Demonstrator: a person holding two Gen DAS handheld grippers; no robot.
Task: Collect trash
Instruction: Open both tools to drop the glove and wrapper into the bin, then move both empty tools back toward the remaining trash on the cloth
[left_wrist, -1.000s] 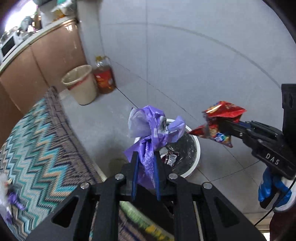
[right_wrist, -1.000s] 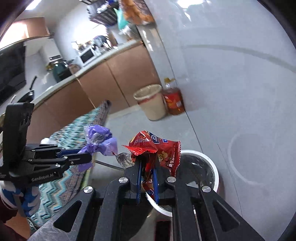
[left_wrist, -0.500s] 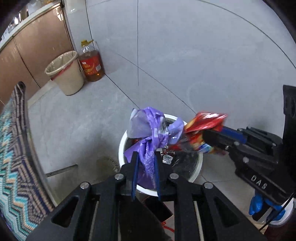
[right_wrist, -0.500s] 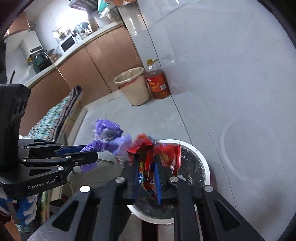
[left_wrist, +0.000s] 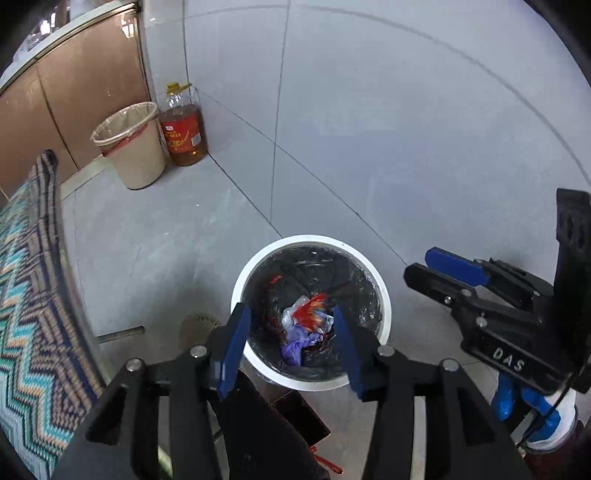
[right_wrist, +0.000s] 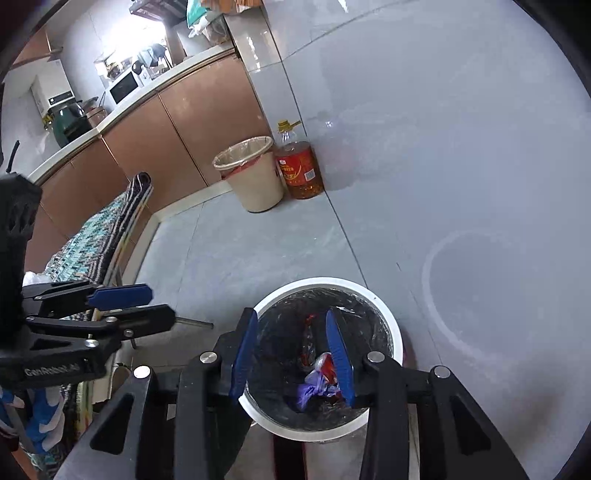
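Left wrist view: floor (left_wrist: 369, 147), then white bin (left_wrist: 384, 295) with black liner right under both grippers, so drops land inside. Left gripper (left_wrist: 291, 343) jaws just opened, nothing between. Right gripper (right_wrist: 291, 354) jaws likewise, empty. Purple bag (left_wrist: 295, 345) and red wrapper (left_wrist: 310, 306) lie at bin bottom.

Hidden, cropped and unreadable parts

The bin's (left_wrist: 384, 299) near rim is covered by the left gripper (left_wrist: 291, 339); the trash (right_wrist: 317, 387) lies half behind a blue pad in the right view; the bottle's (left_wrist: 183, 134) label is too small to read; the striped cloth (left_wrist: 26, 277) runs off the left edge; the gloved hand (left_wrist: 532, 406) is cut off at the corner.
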